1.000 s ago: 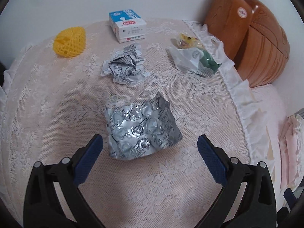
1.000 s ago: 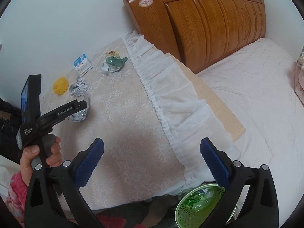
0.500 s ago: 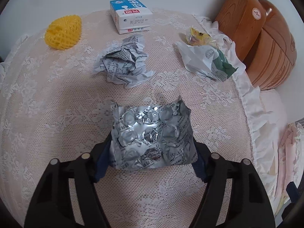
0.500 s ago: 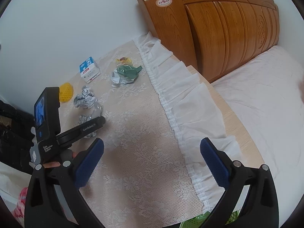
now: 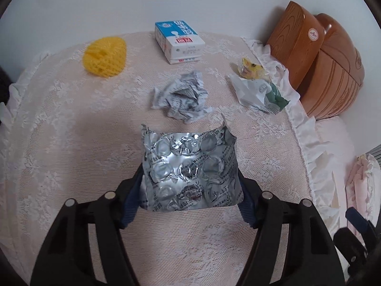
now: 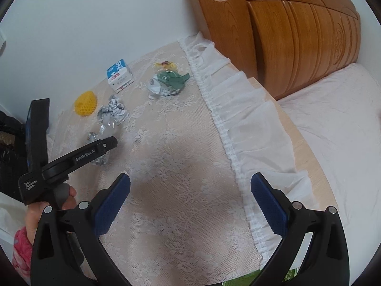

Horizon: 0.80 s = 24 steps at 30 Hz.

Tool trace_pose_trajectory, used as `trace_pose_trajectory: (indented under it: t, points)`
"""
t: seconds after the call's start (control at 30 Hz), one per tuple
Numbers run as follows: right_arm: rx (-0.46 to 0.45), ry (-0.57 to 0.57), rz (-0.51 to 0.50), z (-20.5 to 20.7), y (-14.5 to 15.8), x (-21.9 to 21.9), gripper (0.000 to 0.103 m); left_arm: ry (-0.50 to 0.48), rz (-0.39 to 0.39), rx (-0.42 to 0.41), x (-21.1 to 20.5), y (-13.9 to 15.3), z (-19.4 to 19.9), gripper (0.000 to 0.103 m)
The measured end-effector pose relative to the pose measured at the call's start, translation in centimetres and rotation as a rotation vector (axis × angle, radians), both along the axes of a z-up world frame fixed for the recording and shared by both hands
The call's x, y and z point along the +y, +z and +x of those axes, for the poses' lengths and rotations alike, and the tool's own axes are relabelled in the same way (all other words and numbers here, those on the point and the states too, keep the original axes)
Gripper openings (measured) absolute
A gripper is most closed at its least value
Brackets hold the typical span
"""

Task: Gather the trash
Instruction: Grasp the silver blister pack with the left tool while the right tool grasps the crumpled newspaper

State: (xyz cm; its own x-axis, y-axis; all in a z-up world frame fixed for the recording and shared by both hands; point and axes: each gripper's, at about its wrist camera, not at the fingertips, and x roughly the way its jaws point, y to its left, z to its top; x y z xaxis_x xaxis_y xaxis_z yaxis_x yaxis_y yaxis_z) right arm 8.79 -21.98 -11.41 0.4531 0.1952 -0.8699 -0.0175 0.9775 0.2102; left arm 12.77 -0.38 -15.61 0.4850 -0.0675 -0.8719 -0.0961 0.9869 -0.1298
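Observation:
My left gripper [image 5: 189, 196] is shut on a silver blister pack [image 5: 189, 169] and holds it just above the lace-covered table [image 5: 59, 143]. The pack also shows in the right wrist view [image 6: 100, 140], under the left gripper's arm [image 6: 78, 155]. Behind it lie a crumpled printed paper [image 5: 182, 97], a white and green wrapper [image 5: 259, 93], a small yellow wrapper [image 5: 248, 68], a blue and white carton [image 5: 178, 40] and a yellow foam net [image 5: 103, 56]. My right gripper [image 6: 190, 202] is open and empty over the table's near part.
A wooden headboard [image 6: 285, 31] and a bed [image 6: 333, 119] stand to the right of the table. The cloth's white ruffle [image 6: 238, 109] hangs along the table's right edge. A green basket [image 6: 250, 278] sits low beside the table.
My left gripper moved forward and shut on the blister pack, which now sits lifted between the pads. My right gripper swung left over the table, so the green basket has nearly left its view.

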Motion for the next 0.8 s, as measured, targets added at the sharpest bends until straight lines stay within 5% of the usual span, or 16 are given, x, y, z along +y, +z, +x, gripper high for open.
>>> trace_pose_trajectory:
  t: [0.33, 0.43, 0.8]
  points:
    - [-0.023, 0.233, -0.022, 10.2, -3.1, 12.8, 0.101, 0.086, 0.108, -0.087, 8.0, 3.1, -1.4, 0.065]
    - [-0.003, 0.239, -0.034, 12.9, -4.5, 15.2, 0.101, 0.081, 0.074, -0.067, 10.3, 2.6, -0.8, 0.065]
    - [0.025, 0.233, -0.051, 16.1, -6.9, 18.4, 0.1, 0.065, 0.103, -0.067, 12.6, 1.5, 0.7, 0.065]
